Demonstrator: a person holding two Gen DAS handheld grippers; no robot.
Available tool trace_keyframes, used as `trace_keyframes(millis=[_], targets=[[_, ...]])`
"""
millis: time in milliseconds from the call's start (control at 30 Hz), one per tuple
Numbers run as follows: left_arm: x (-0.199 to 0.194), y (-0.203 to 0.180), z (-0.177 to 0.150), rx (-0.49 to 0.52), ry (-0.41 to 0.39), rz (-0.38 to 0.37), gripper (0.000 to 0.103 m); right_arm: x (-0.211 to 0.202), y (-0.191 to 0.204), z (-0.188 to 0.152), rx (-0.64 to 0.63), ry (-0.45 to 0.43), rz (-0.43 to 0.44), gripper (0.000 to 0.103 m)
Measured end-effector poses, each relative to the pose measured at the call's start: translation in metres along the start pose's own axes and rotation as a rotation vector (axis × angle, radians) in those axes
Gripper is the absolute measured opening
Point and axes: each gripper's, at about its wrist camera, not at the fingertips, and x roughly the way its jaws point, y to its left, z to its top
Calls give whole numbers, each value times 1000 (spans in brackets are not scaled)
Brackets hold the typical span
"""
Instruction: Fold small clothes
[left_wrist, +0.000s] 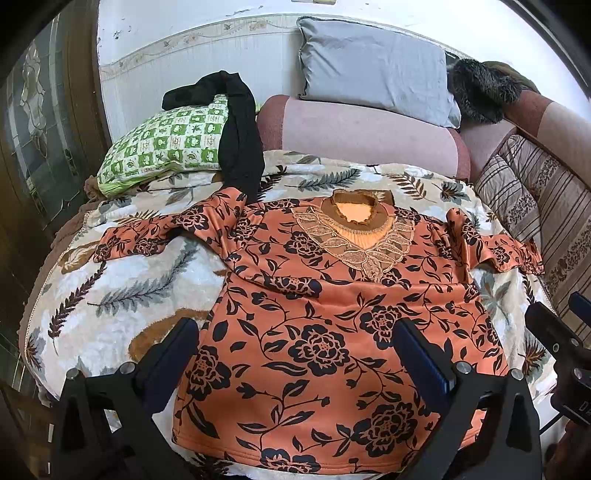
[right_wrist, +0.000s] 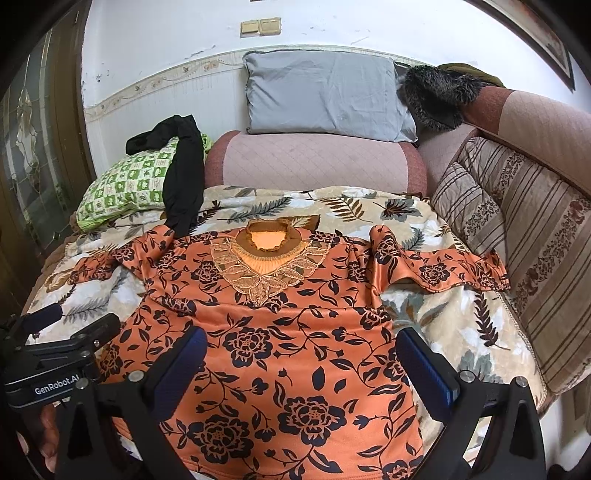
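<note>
An orange floral blouse (left_wrist: 325, 314) lies flat, front side up, on a leaf-patterned blanket (left_wrist: 122, 280) that covers the seat of a sofa. Its hem is at the near edge and its brown knitted collar (left_wrist: 356, 210) at the far side, bordered by a lace neckline panel (left_wrist: 364, 247). Both sleeves are spread outward: the left sleeve (left_wrist: 155, 229) is rumpled and bent, and the right sleeve (right_wrist: 443, 269) reaches to just beside a striped cushion (right_wrist: 517, 236).

The left gripper (left_wrist: 295, 350) hovers over the near left part of the blouse with its jaws wide apart and nothing between them; one blue-padded finger is over the blanket by the blouse's left edge, the other over the blouse's body. The right gripper (right_wrist: 303, 354) hovers over the near right part, likewise spread wide and empty, with its right finger over the blanket beside the blouse's right edge. In the right wrist view the left gripper appears at the left margin.

At the far left a green checked pillow (left_wrist: 162, 144) carries a black garment (left_wrist: 236, 144) whose lower end touches the left shoulder of the blouse. A grey pillow (right_wrist: 325, 96) leans against the wall on the pink armrest (right_wrist: 314, 162), with a dark furry item (right_wrist: 439, 96) to its right.
</note>
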Motion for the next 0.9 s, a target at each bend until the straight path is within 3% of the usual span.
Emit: trace_keyframes(millis=[900], targets=[[21, 1, 2, -2, 38, -8, 103, 18, 0, 1, 4, 29, 17, 103]])
